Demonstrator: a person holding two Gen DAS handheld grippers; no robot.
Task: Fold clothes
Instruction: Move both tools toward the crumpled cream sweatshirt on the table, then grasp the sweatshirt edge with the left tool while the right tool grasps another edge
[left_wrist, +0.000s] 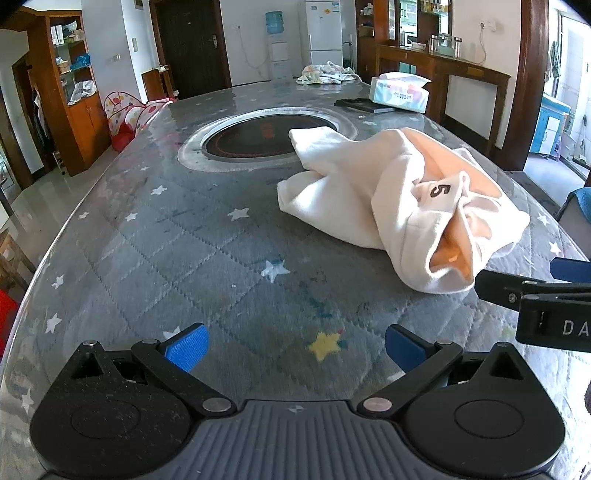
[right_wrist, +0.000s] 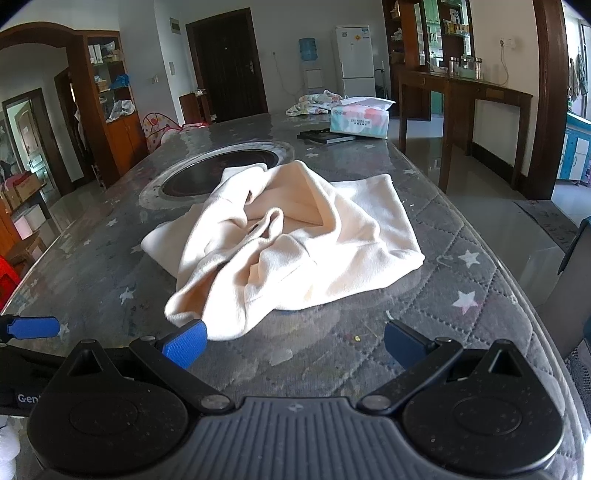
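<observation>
1. Cream garment, a soft fleece-like knit, lies crumpled in a loose heap on the quilted star-print table, partly over the round inset hob.
2. Judged light, limp and non-slippery; it should drape and sag when lifted, with no fragile parts visible.
3. Suggested holds: the thick hemmed edge nearest the right gripper, or the opening with the peach lining.
4. Left gripper: fingers spread, empty, above bare table.
5. Right gripper: fingers spread, empty, its left finger just beside the cloth.
</observation>
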